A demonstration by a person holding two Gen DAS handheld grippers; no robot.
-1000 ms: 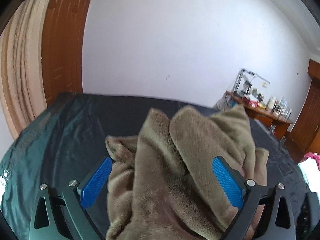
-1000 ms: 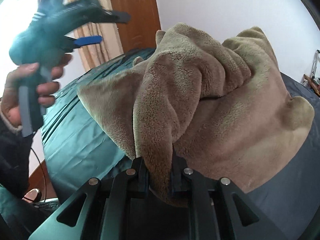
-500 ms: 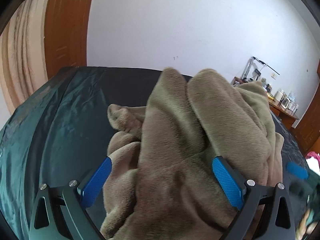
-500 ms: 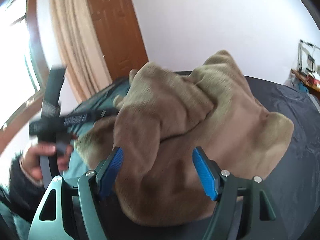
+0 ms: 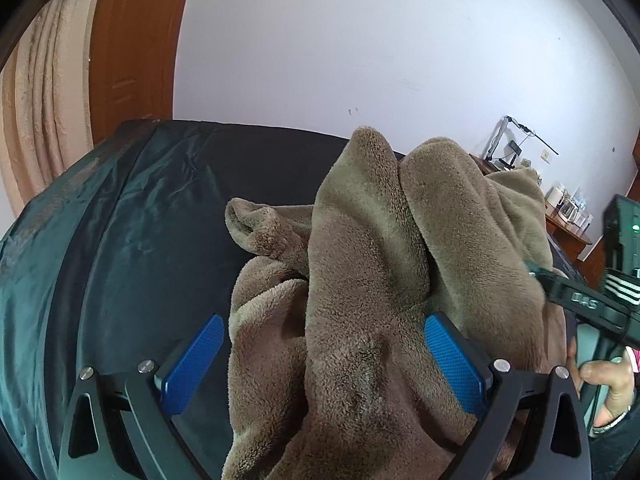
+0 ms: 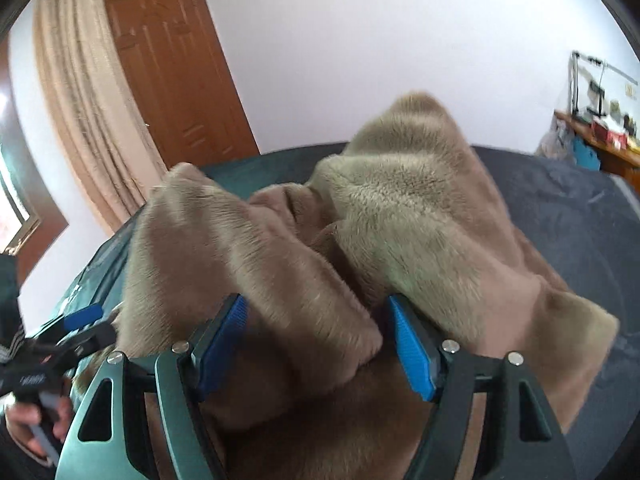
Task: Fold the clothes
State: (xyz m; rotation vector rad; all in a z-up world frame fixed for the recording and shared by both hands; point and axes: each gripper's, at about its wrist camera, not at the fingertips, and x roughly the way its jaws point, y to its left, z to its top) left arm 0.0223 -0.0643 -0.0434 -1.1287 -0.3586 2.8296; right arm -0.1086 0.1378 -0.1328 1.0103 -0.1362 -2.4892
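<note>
A bunched tan fleece garment (image 5: 372, 264) lies on a dark green bed cover (image 5: 120, 248). My left gripper (image 5: 324, 356) is open, its blue pads (image 5: 192, 360) on either side of the fleece near its front edge. My right gripper (image 6: 320, 344) is open too, with a fold of the same fleece (image 6: 400, 216) lying between its blue pads (image 6: 412, 348). The right gripper also shows at the right edge of the left wrist view (image 5: 592, 304), and the left one at the lower left of the right wrist view (image 6: 60, 344).
A brown wooden door (image 6: 176, 64) and beige curtain (image 6: 88, 92) stand behind the bed at the left. A wooden desk with clutter (image 5: 568, 220) stands at the far right. The bed cover (image 6: 568, 216) extends to the right of the fleece.
My right gripper was shut on a fold of the fleece one second ago and has since opened. The left gripper has stayed open and moved closer over the fleece.
</note>
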